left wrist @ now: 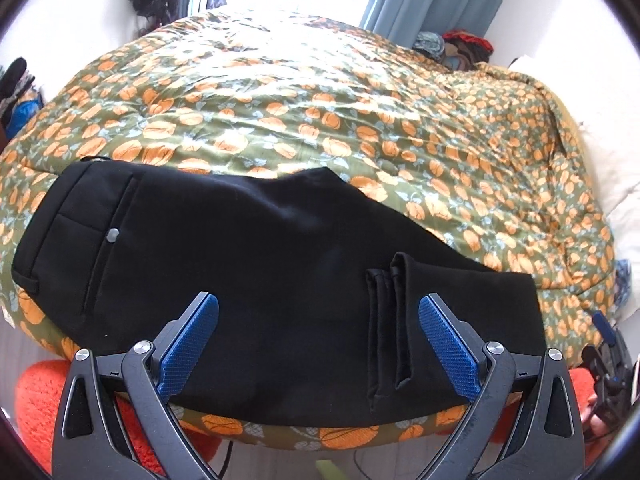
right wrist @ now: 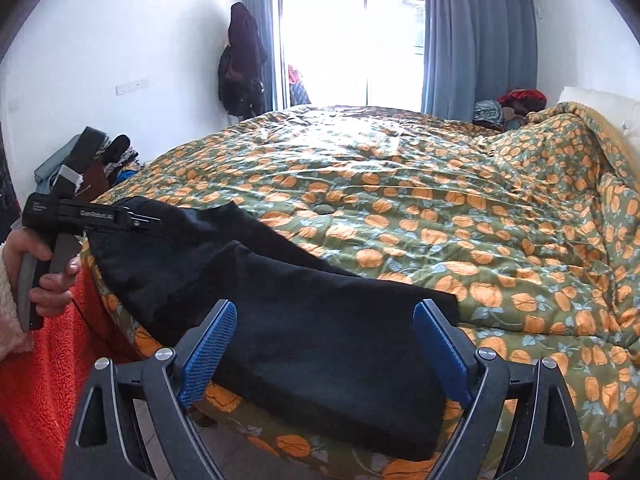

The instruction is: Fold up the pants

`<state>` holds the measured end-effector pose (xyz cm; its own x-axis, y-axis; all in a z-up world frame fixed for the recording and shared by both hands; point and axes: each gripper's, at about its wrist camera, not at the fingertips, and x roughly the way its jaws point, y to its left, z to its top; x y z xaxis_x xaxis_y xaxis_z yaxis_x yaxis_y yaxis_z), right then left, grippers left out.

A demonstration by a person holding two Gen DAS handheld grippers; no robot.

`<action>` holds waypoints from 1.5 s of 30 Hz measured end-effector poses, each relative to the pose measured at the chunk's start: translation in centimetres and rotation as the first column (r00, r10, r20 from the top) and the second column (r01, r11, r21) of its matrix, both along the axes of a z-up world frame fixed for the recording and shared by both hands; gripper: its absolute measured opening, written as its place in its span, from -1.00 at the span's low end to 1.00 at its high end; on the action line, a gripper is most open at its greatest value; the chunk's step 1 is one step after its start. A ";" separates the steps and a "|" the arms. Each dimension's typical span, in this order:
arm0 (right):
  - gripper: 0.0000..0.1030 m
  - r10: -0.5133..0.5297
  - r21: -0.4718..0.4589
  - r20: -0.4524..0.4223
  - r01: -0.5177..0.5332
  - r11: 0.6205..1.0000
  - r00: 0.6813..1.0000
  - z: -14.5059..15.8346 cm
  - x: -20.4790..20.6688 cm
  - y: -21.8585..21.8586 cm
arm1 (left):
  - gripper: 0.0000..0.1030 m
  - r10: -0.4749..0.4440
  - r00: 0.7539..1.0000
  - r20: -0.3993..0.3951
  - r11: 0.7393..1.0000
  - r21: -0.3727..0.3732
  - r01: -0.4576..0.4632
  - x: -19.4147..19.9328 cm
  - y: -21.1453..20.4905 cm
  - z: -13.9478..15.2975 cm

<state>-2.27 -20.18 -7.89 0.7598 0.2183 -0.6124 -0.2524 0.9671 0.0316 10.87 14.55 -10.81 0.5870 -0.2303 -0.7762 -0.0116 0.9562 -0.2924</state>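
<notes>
A: What fills the room?
B: A bed under an orange-and-green floral quilt [right wrist: 400, 200], blue curtains [right wrist: 448, 40] at 12 o'clock.

A: And the pants?
B: Black pants [left wrist: 240, 280], folded over, lie flat along the quilt's near edge, hems [left wrist: 386, 328] at 5 o'clock in the left wrist view.

A: The 2 grippers?
B: The left gripper [left wrist: 318, 344] and the right gripper [right wrist: 325, 354] both hover over the cloth, jaws spread, gripping nothing.
</notes>
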 end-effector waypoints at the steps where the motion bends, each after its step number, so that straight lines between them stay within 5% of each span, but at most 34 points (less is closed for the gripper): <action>1: 0.77 -0.023 -0.001 -0.001 0.023 1.000 1.000 0.1 -0.5 -1.1 | 0.96 -0.004 1.000 0.001 1.000 -0.018 0.004 -0.3 0.4 0.2; 6: 0.82 -0.130 0.043 -0.096 0.134 0.990 0.987 -2.0 -2.3 -5.1 | 0.87 -0.154 0.988 0.004 0.988 -0.009 0.154 -1.4 -3.7 0.3; 10: 0.82 -0.150 0.075 -0.083 0.156 0.985 0.985 -1.8 -1.5 -5.5 | -0.08 -0.307 0.951 -0.030 0.950 0.050 0.309 -0.5 -9.4 -0.8; 12: 0.82 -0.132 0.093 -0.092 0.141 0.986 0.987 -2.0 -1.5 -5.2 | -0.31 -0.317 0.946 -0.063 0.943 0.087 0.322 0.2 -10.6 -1.9; 18: 0.82 -0.085 0.065 -0.073 0.089 0.994 0.994 -2.0 -2.2 -4.0 | -0.38 -0.296 0.947 -0.129 0.944 0.111 0.310 0.1 -10.9 -3.9; 22: 0.82 -0.097 0.083 -0.094 0.105 0.991 0.991 -2.5 -1.9 -4.6 | 0.05 -0.281 0.939 -0.196 0.935 0.163 0.314 0.2 -11.7 -5.3; 24: 0.82 -0.113 0.102 -0.094 0.122 0.987 0.989 -2.5 -1.8 -5.1 | 0.05 -0.269 0.942 -0.203 0.941 0.152 0.301 0.3 -11.6 -5.8; 25: 0.82 -0.121 0.112 -0.090 0.131 0.985 0.989 -2.4 -1.9 -5.4 | -0.16 -0.267 0.943 -0.201 0.943 0.149 0.299 0.3 -11.7 -5.8; 26: 0.82 -0.127 0.126 -0.087 0.137 0.983 0.988 -2.3 -1.9 -5.7 | -0.93 -0.274 0.941 -0.200 0.943 0.135 0.303 0.3 -11.8 -5.9; 30: 0.80 -0.135 0.199 -0.102 0.153 0.968 0.986 -1.5 -0.3 -8.2 | -0.94 -0.271 0.949 -0.164 0.947 0.130 0.293 -0.5 -11.5 -4.4; 35: 0.33 -0.080 0.214 -0.099 0.100 0.972 0.992 0.2 3.4 -9.3 | -0.93 -0.249 0.950 -0.189 0.953 0.127 0.275 -0.9 -10.5 -5.6; 39: 0.20 0.060 0.199 -0.216 -0.016 0.980 0.974 -4.6 5.8 -6.3 | -0.89 -0.241 0.951 -0.196 0.954 0.135 0.269 -0.7 -10.9 -6.6; 42: 0.15 0.065 0.110 -0.449 -0.017 0.994 0.891 -11.4 7.2 -4.4 | -0.80 -0.254 0.949 -0.185 0.949 0.144 0.282 -0.8 -11.1 -6.5; 45: 0.14 0.036 0.109 -0.409 0.010 0.994 0.912 -9.4 7.3 -4.4 | -0.76 -0.256 0.952 -0.170 0.951 0.135 0.279 -1.1 -10.8 -6.8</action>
